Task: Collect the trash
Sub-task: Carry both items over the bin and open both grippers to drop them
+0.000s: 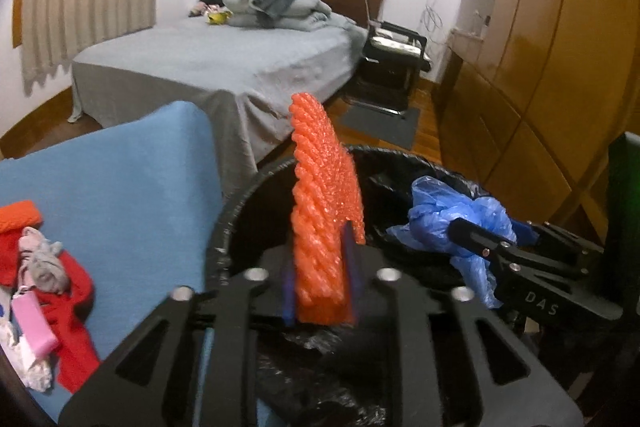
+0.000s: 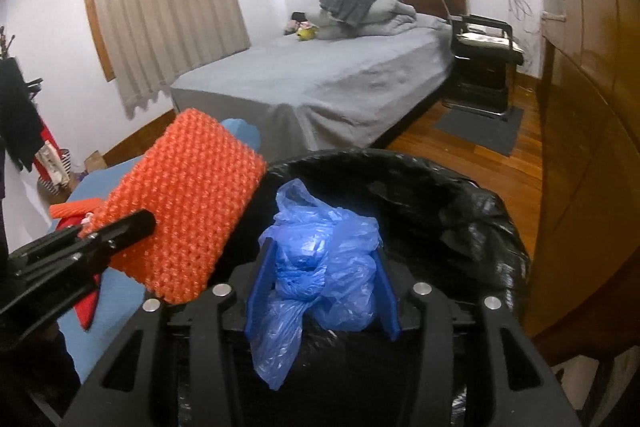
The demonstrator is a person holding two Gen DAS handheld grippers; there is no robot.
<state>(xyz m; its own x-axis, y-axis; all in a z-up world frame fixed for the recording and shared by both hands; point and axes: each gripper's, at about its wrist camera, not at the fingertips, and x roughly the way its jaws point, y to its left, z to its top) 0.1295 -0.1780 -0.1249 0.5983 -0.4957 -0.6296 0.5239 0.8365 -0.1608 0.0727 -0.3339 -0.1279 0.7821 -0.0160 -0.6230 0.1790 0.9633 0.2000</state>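
My left gripper (image 1: 320,267) is shut on an orange foam net (image 1: 324,199) and holds it upright over the black-lined trash bin (image 1: 236,199). The net also shows in the right wrist view (image 2: 188,211), at the bin's left rim. My right gripper (image 2: 324,275) is shut on a crumpled blue plastic bag (image 2: 320,259) and holds it over the bin's opening (image 2: 460,195). In the left wrist view the bag (image 1: 452,219) and the right gripper (image 1: 520,259) are at the right, above the bin.
A blue-covered surface (image 1: 120,187) left of the bin carries red and grey clothes (image 1: 52,267) and a pink item (image 1: 34,323). A grey bed (image 2: 320,79) stands behind. A black chair (image 2: 484,63), a dark mat (image 2: 480,123) and wooden wardrobes (image 2: 580,147) are at right.
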